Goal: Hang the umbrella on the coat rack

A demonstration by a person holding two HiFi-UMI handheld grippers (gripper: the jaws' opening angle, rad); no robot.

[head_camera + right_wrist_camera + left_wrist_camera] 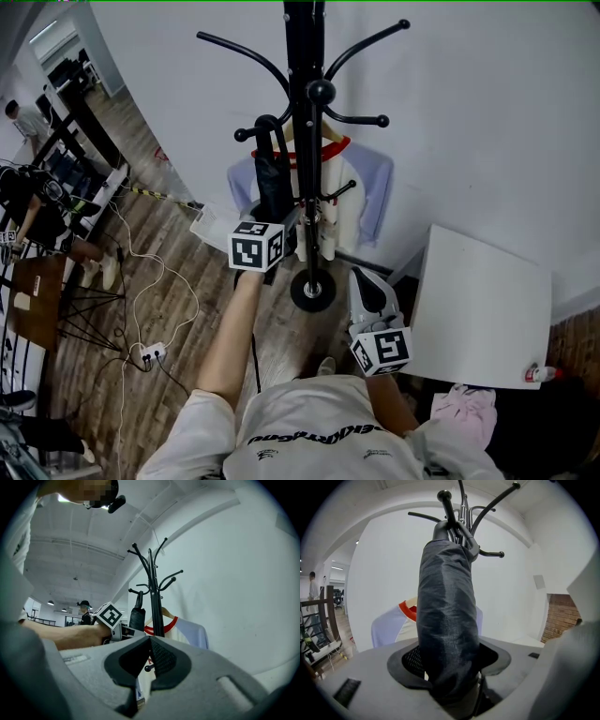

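Note:
A folded black umbrella [272, 183] stands upright against the black coat rack [306, 141], its top up at a ball-tipped hook [266, 125]. My left gripper [277, 221] is shut on the umbrella's lower part. In the left gripper view the dark fabric of the umbrella [447, 620] fills the space between the pads of the left gripper [450, 667], and the rack's hooks [487, 508] rise behind it. My right gripper [367, 287] hangs lower right of the pole, shut and empty. The right gripper view shows the right gripper [150, 641] with its pads meeting, the umbrella [137, 618] beyond.
A white and lilac shirt [364, 187] with a red collar hangs on the rack behind the pole. The rack's round base [312, 289] sits on the wood floor. A white table [483, 309] stands at right, cables and a power strip [150, 352] at left.

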